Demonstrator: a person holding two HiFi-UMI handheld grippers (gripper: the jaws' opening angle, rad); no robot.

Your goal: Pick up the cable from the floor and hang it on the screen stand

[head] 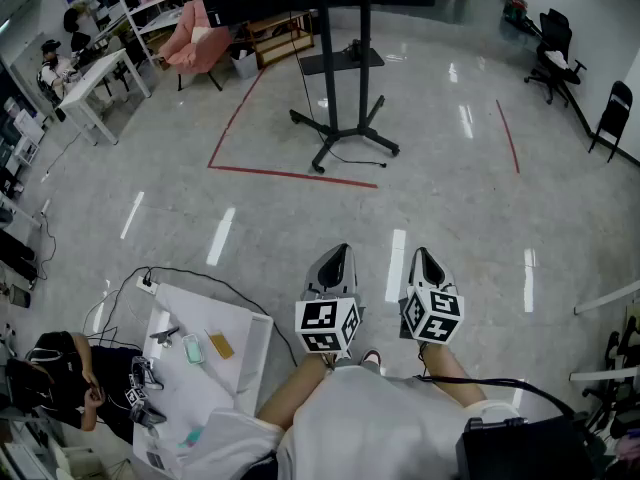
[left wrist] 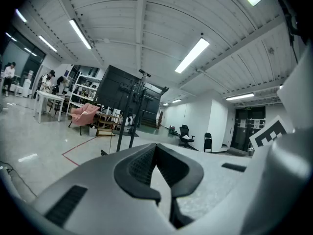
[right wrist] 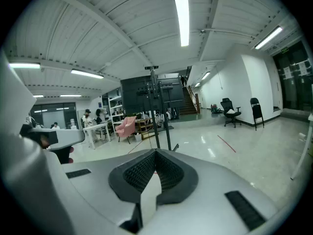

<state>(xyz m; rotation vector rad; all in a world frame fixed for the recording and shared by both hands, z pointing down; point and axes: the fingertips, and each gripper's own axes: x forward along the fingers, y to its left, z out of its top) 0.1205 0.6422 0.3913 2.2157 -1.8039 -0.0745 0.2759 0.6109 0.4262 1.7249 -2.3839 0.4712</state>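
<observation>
The black screen stand (head: 343, 88) rises on its wheeled base in the middle of the floor, well ahead of me. A thin black cable (head: 352, 160) loops on the floor around that base. Both grippers are held low and close together in front of my body, pointing at the stand. The left gripper (head: 336, 256) is shut with nothing in it, and so is the right gripper (head: 424, 258). The stand (left wrist: 131, 116) shows far off in the left gripper view beyond the closed left gripper (left wrist: 155, 146). It is also distant in the right gripper view, stand (right wrist: 157, 111) beyond right gripper (right wrist: 156, 152).
A white table (head: 245, 340) with small items stands at my lower left, a seated person (head: 60, 383) beside it. Another black cable (head: 220, 286) runs from a power strip (head: 148, 284) past it. A pink armchair (head: 195, 38), white desk (head: 95, 78) and office chairs (head: 555, 53) line the room's edges.
</observation>
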